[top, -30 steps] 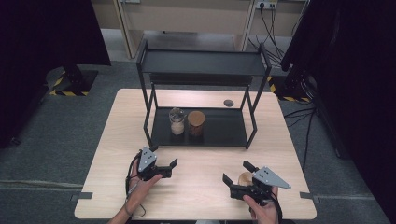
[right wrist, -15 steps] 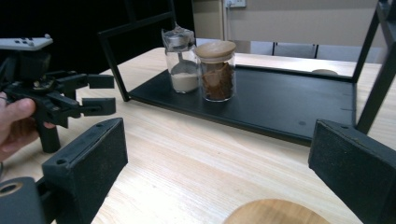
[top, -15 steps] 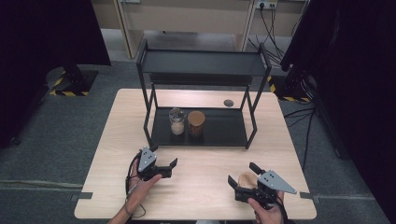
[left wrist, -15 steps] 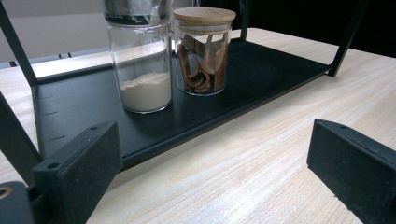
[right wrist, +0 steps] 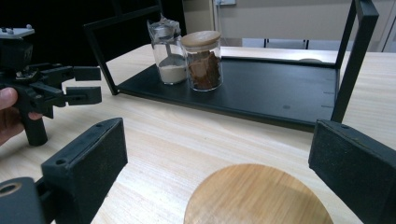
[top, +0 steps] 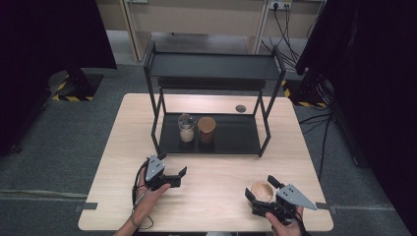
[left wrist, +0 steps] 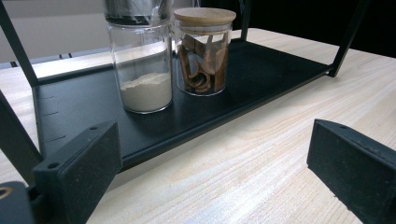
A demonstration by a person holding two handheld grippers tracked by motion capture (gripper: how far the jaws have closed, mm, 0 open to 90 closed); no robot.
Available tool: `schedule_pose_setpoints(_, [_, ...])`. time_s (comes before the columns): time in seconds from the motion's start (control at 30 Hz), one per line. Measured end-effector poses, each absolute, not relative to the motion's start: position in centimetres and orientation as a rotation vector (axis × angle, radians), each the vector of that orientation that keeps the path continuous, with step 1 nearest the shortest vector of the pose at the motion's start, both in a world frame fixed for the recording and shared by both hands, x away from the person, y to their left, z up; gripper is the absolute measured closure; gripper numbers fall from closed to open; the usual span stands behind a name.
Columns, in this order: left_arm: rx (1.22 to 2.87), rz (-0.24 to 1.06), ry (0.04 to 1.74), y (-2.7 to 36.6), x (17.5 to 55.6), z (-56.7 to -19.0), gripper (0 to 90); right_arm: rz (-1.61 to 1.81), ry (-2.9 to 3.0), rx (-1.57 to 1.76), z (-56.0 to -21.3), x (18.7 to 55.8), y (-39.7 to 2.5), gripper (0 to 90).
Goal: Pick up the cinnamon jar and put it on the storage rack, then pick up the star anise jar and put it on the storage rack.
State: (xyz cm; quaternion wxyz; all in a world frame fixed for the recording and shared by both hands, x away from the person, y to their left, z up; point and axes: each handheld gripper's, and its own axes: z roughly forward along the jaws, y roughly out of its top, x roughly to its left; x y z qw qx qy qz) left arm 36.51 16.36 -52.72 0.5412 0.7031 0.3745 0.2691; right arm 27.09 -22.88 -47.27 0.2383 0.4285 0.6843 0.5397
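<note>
Wooden jar lid [top: 261, 191]: flat round disc on the table's near right, between the wide-open, empty jaws of the right gripper [top: 260, 192]. Likely light, stiff, smooth; best gripped across its rim. Left gripper [top: 178, 176]: open, empty.

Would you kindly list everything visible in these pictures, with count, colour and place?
Wooden lid: one, light brown, flat on the table between the right tool's open jaws.
Powder jar: one, clear glass, white powder, lidless, on the rack's lower shelf.
Lidded jar: one, clear, brown pieces, wooden lid, right beside the powder jar.
Rack: one, black, two shelves, on the table's far half.
Small disc: one, dark, behind the rack.
Table: one, pale wood.
Left tool: black, open, near-left.
Right tool: black, open, near-right.
</note>
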Motion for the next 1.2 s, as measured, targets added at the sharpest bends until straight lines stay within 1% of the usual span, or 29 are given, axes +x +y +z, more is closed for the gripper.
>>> schedule_pose_setpoints(1.2, [1.669,0.637,0.893,16.4,36.5,-52.7,2.6,1.479,1.872,1.193,-48.6,26.1,-23.9,4.3])
